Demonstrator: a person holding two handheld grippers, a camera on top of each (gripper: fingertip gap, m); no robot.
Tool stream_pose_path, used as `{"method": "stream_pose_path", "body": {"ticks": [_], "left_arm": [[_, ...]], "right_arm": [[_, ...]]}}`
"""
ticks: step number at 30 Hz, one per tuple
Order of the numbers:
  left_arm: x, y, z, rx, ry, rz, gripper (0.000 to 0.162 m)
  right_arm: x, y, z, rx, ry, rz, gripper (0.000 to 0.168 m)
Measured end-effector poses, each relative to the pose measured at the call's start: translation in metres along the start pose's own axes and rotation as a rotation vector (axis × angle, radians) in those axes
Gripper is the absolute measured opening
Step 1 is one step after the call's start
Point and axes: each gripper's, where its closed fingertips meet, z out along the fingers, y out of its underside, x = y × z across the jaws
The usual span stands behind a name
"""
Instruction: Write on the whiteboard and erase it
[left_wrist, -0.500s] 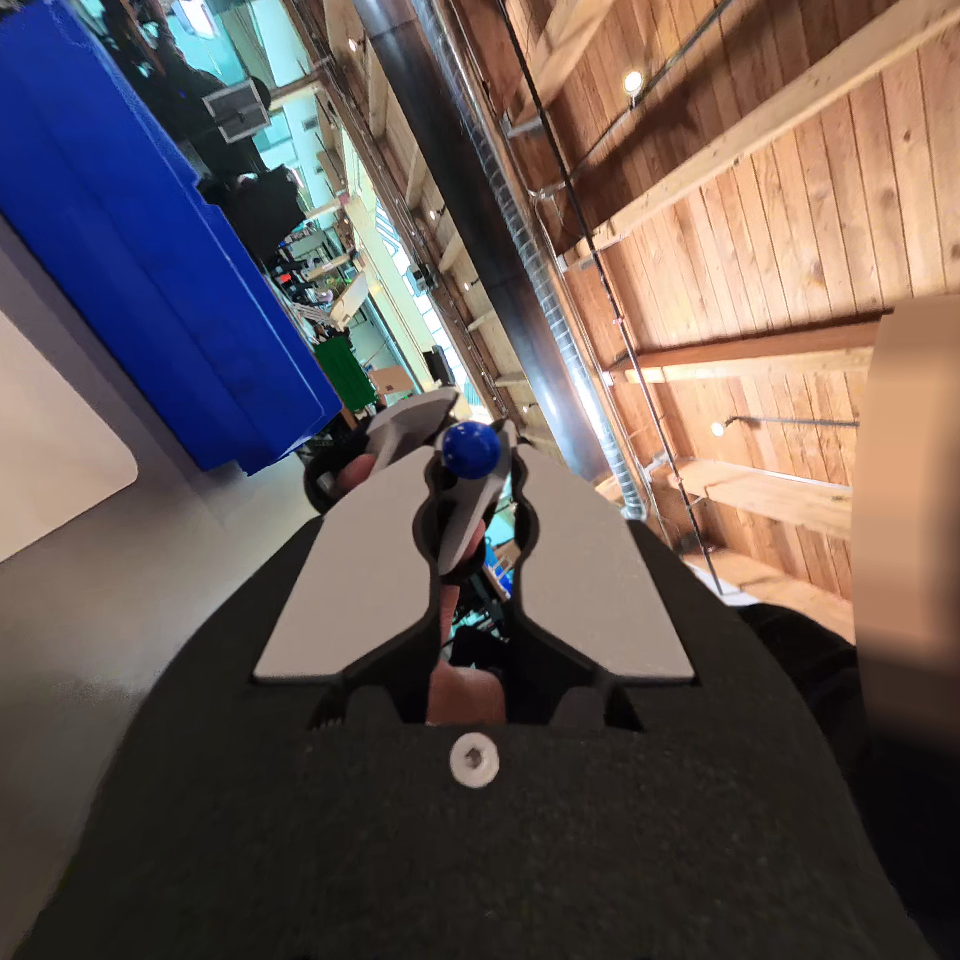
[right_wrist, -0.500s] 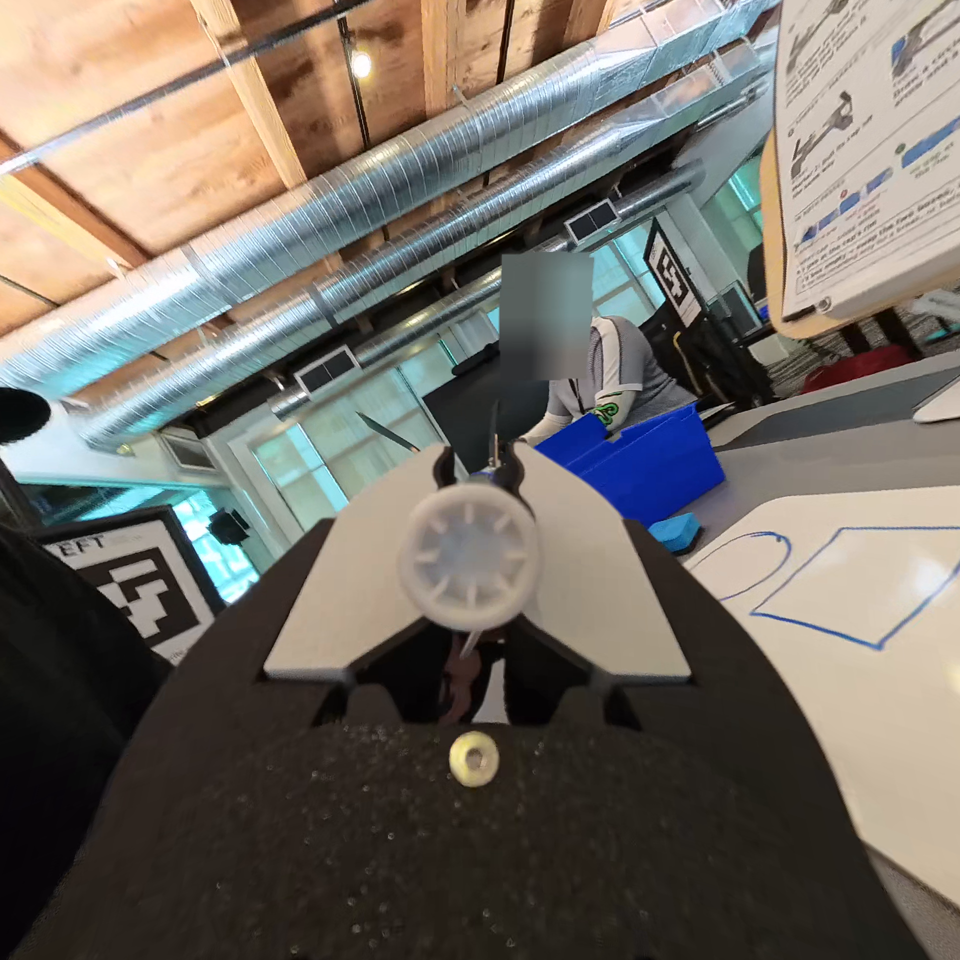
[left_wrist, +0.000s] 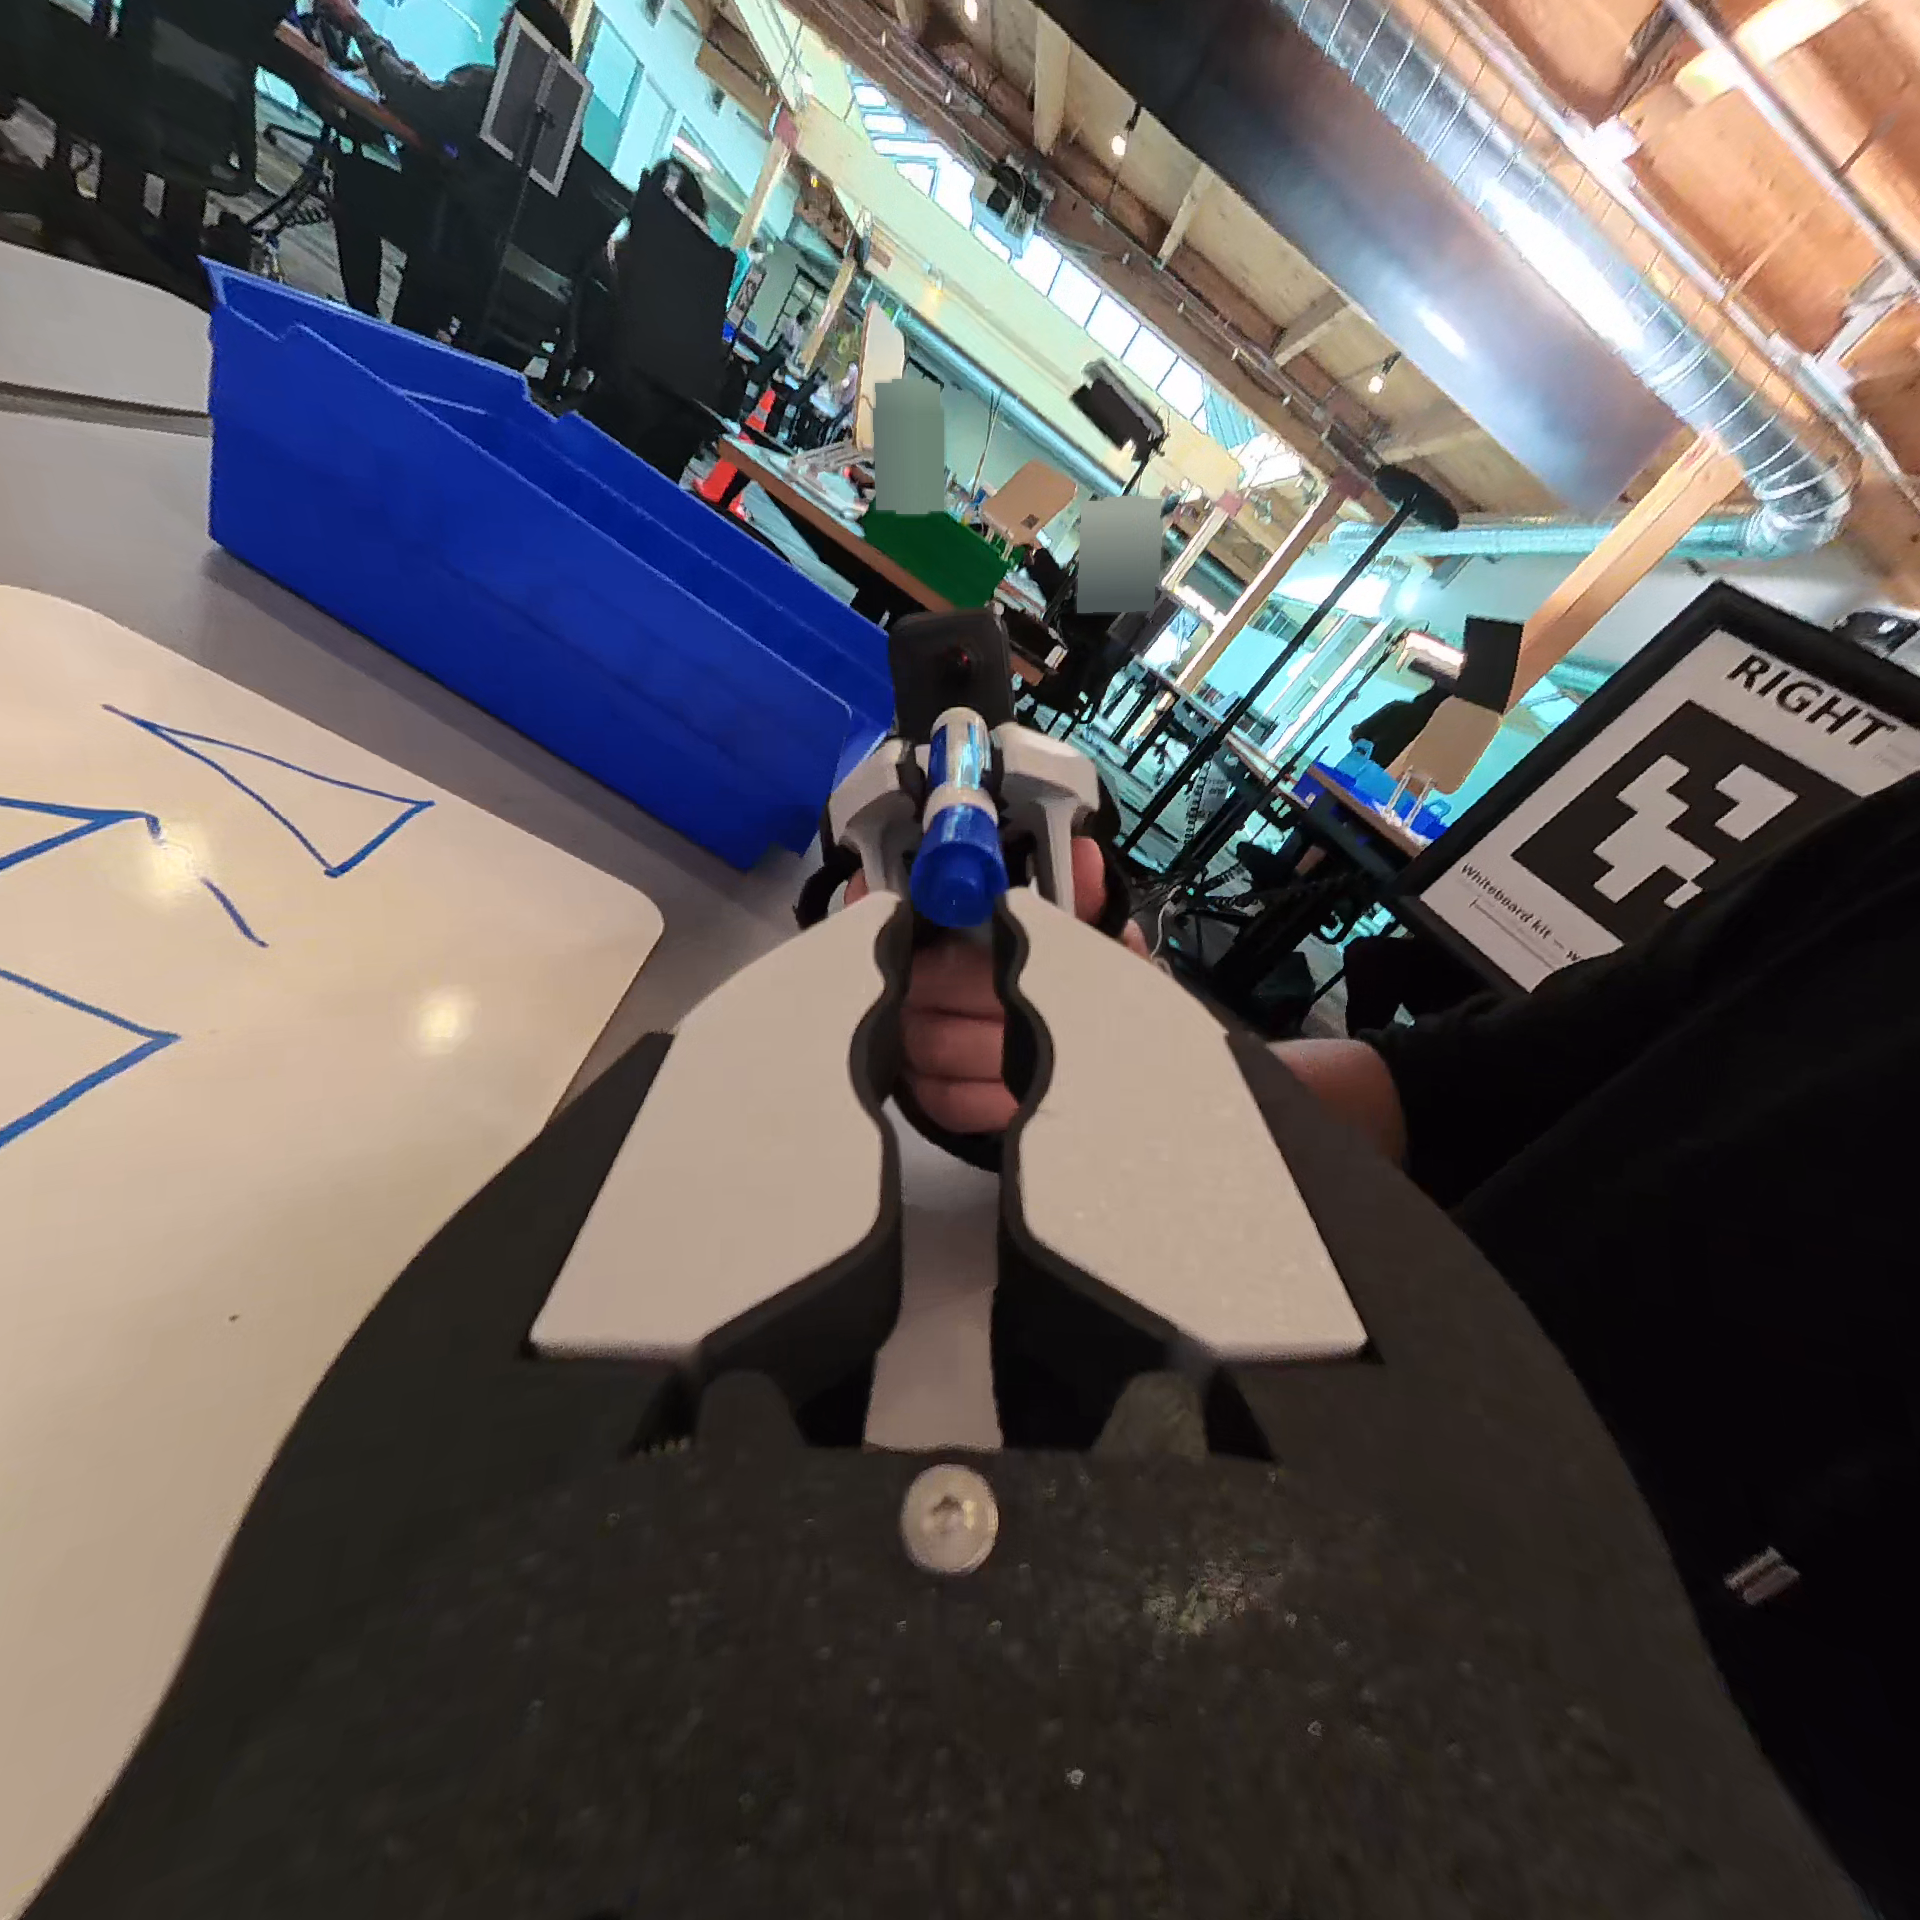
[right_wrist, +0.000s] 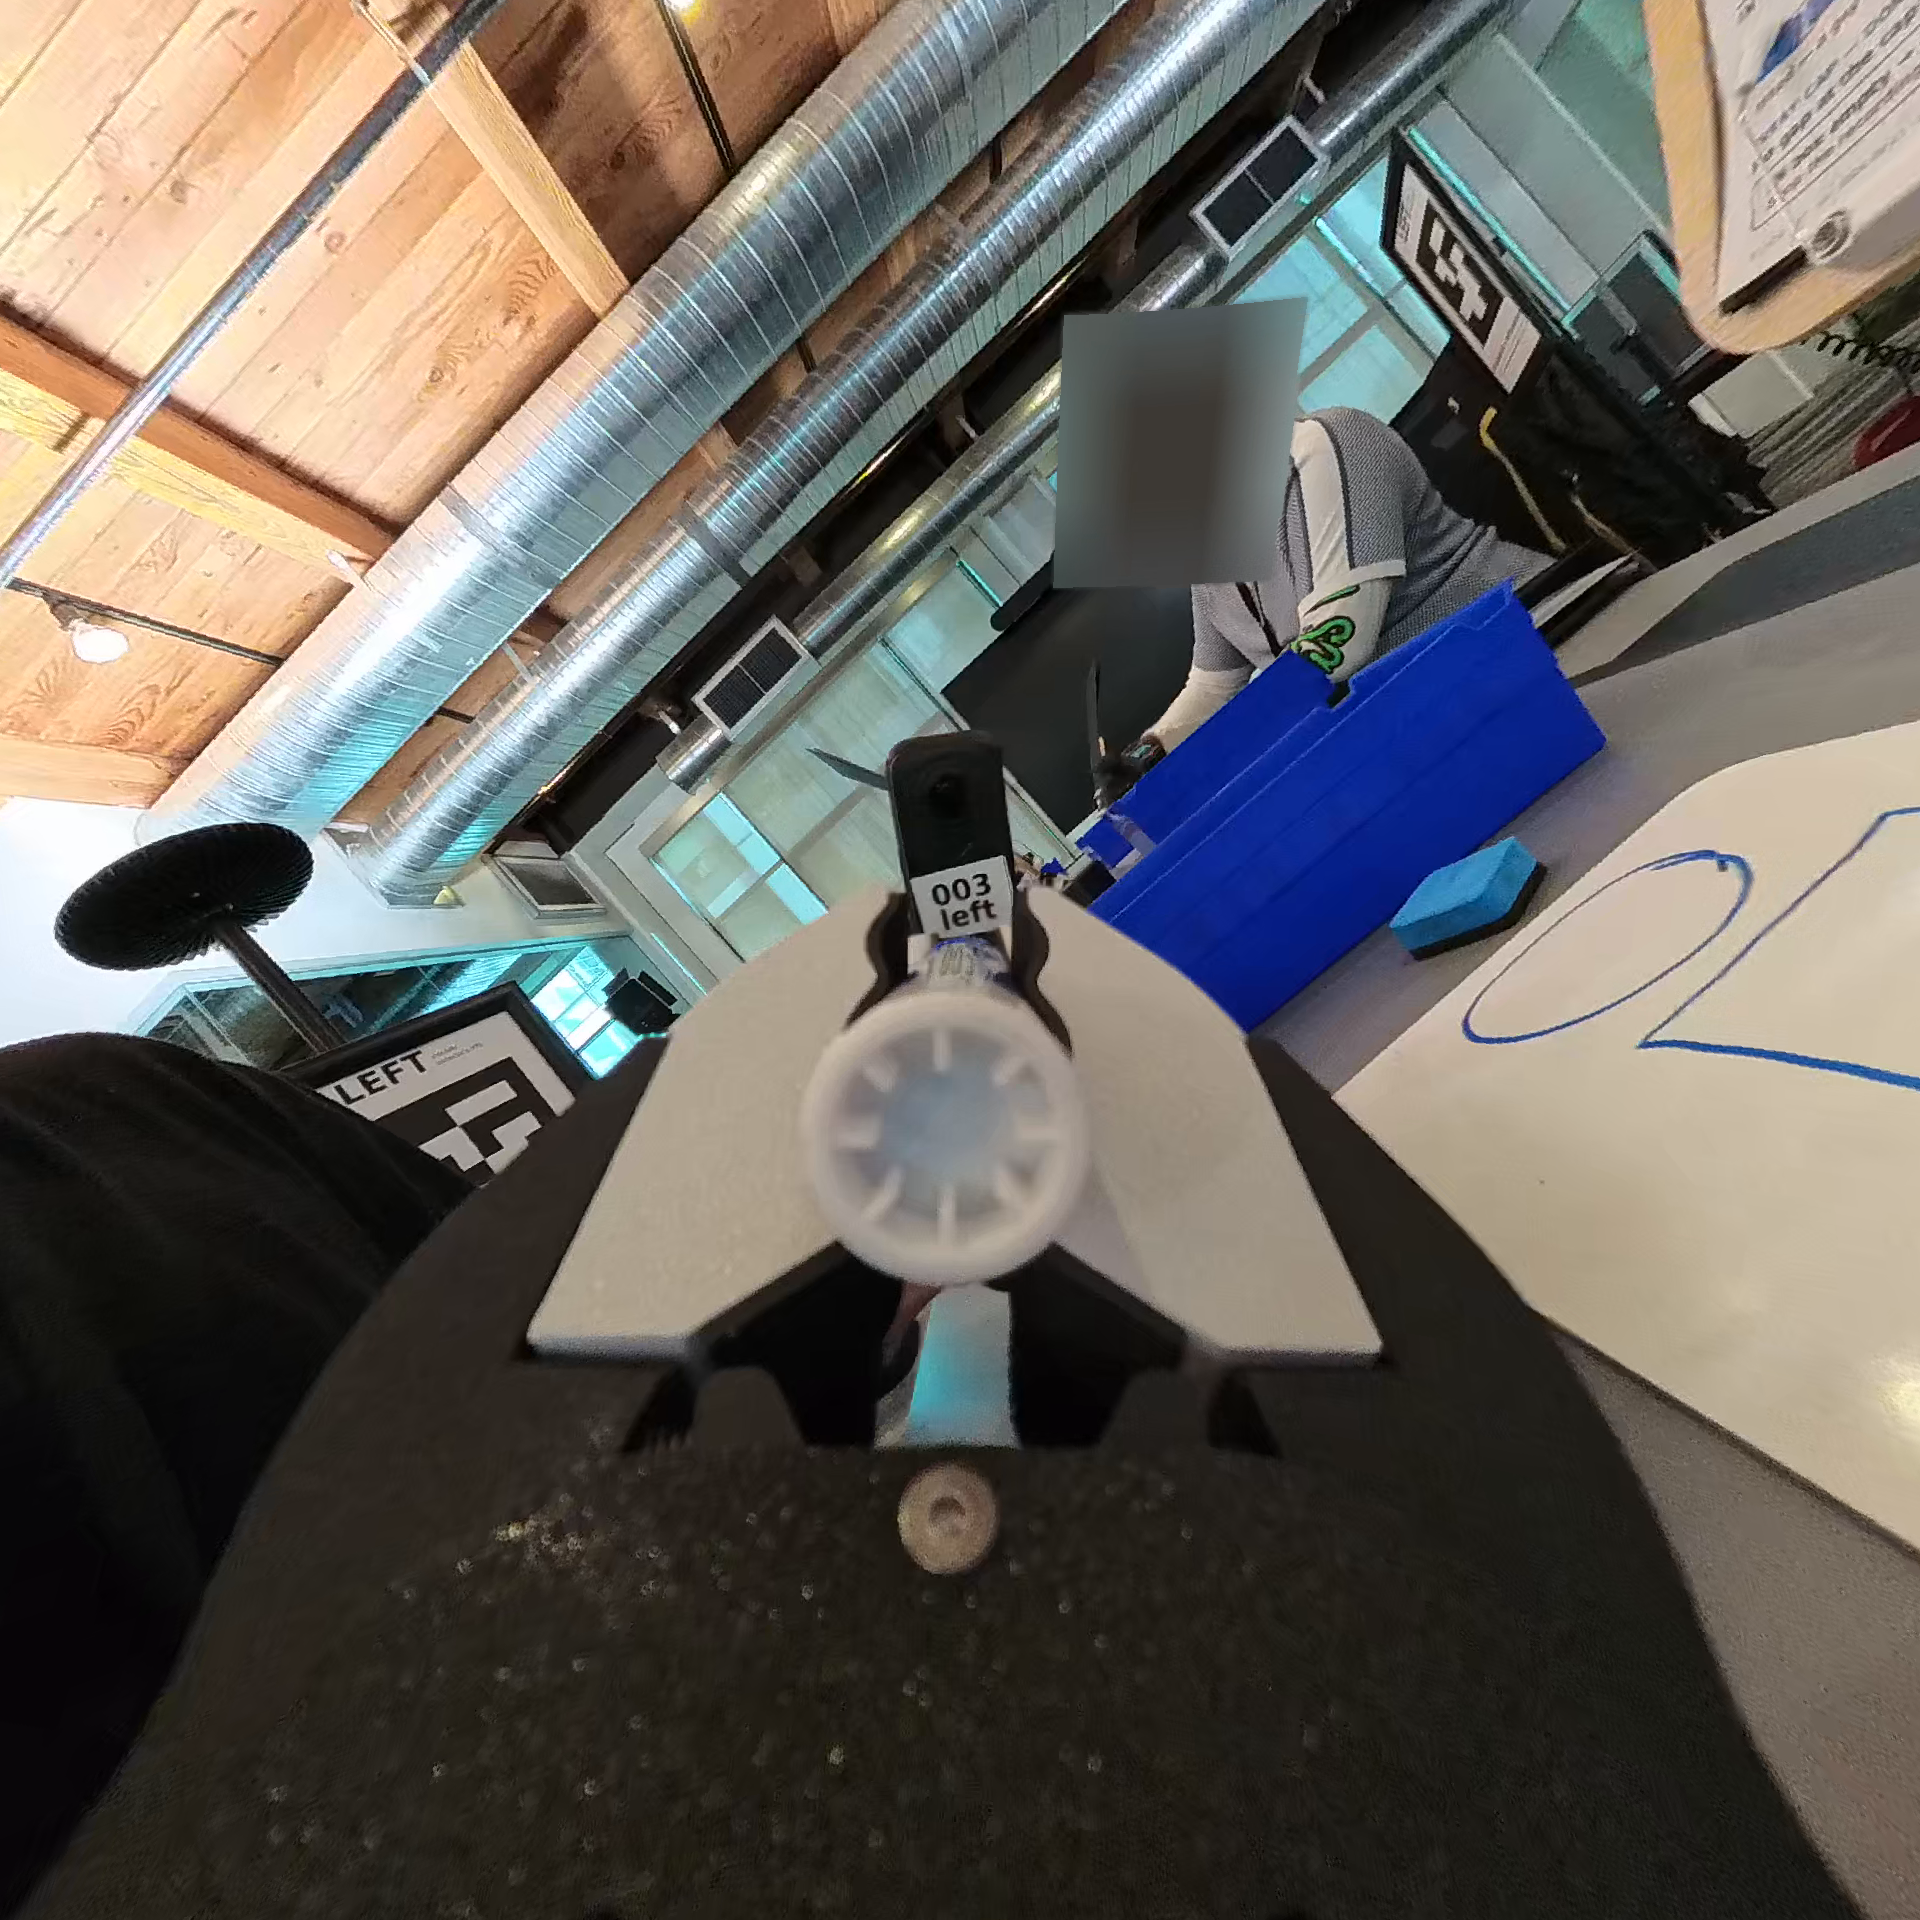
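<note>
The pair of grippers has been swung down from a ceiling-facing attitude within the last half second; the whiteboard (left_wrist: 312, 1091), flat on the grey table (left_wrist: 104, 499) and already marked with blue shapes, is now seen in the left wrist view.

Both grips are unchanged. The marker (right_wrist: 945, 1138) is pinched at its white barrel by the right gripper (right_wrist: 951, 935). Its blue cap (left_wrist: 948, 878) is clamped between the tips of the left gripper (left_wrist: 951, 920).

Whether the cap is fully seated cannot be determined. As drawing appears complete, capping is judged to be the step in hand.

Erasing is not yet started: the blue eraser (right_wrist: 1465, 899) lies untouched on the table, between the whiteboard and the blue bin (left_wrist: 520, 582).
</note>
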Motion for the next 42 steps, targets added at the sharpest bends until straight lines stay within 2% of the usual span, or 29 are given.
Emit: {"method": "stream_pose_path", "body": {"ticks": [7, 9, 21, 28, 31, 39, 40, 42], "left_arm": [[0.0, 0.006, 0.0, -0.025, -0.005, 0.02, 0.014], [0.0, 0.009, 0.0, -0.035, -0.004, 0.029, 0.009], [-0.004, 0.028, 0.002, -0.114, -0.01, 0.053, 0.008], [-0.012, 0.037, 0.004, -0.121, -0.028, 0.029, 0.007], [-0.014, 0.03, 0.005, -0.069, -0.047, 0.027, 0.007], [-0.014, 0.032, 0.002, -0.104, -0.012, -0.007, 0.008], [-0.015, 0.034, 0.001, -0.116, -0.016, -0.013, 0.01], [-0.021, 0.036, -0.006, -0.147, -0.057, -0.009, 0.04]], "right_arm": [[0.002, 0.008, 0.005, -0.046, 0.006, -0.006, 0.019], [0.003, 0.009, 0.005, -0.059, 0.006, -0.007, 0.019], [0.011, 0.024, -0.004, -0.15, 0.0, 0.092, 0.019], [0.02, 0.034, -0.006, -0.165, 0.054, 0.077, 0.02], [0.021, 0.029, -0.004, -0.12, 0.045, 0.1, 0.019], [0.021, 0.024, 0.003, -0.151, 0.065, 0.056, 0.019], [0.022, 0.023, 0.003, -0.157, 0.078, 0.038, 0.019], [0.025, 0.018, 0.0, -0.15, 0.115, -0.002, 0.019]]}}
